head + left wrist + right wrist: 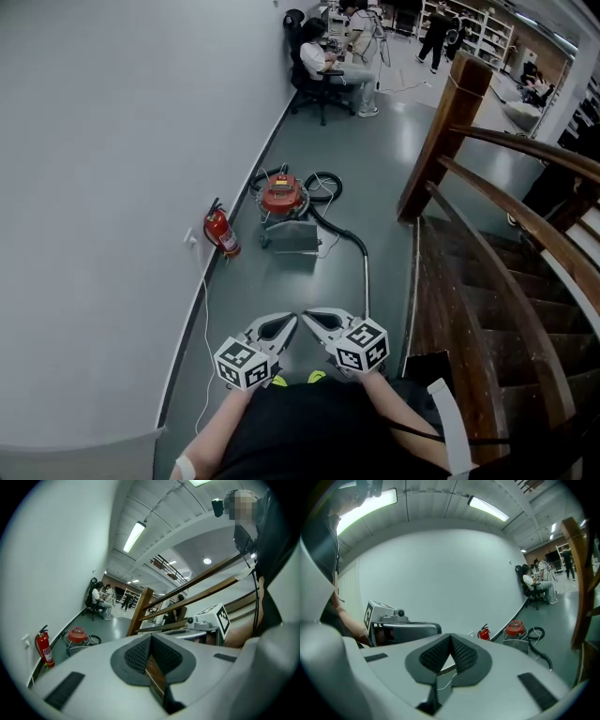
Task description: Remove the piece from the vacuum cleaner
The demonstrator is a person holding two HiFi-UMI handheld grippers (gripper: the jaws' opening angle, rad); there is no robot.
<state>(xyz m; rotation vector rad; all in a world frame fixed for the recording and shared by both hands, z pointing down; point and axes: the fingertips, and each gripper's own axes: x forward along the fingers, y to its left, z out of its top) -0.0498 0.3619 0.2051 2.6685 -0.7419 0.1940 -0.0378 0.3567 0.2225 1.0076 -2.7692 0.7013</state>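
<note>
The red vacuum cleaner (pixel 281 194) stands on the grey floor by the wall, a few steps ahead of me; it also appears as the small vacuum cleaner (pixel 77 634) and vacuum cleaner (pixel 516 628) in the gripper views. Its black hose (pixel 330 223) curls round to a metal wand (pixel 366 281) lying toward me. A grey boxy part (pixel 290 236) sits in front of it. My left gripper (pixel 285 324) and right gripper (pixel 315 320) are held side by side near my body, both shut and empty, far from the vacuum.
A red fire extinguisher (pixel 222 232) stands against the wall left of the vacuum. A wooden staircase with banister (pixel 506 216) fills the right side. A person sits on an office chair (pixel 319 70) at the far end. A white cable (pixel 206 319) runs along the wall.
</note>
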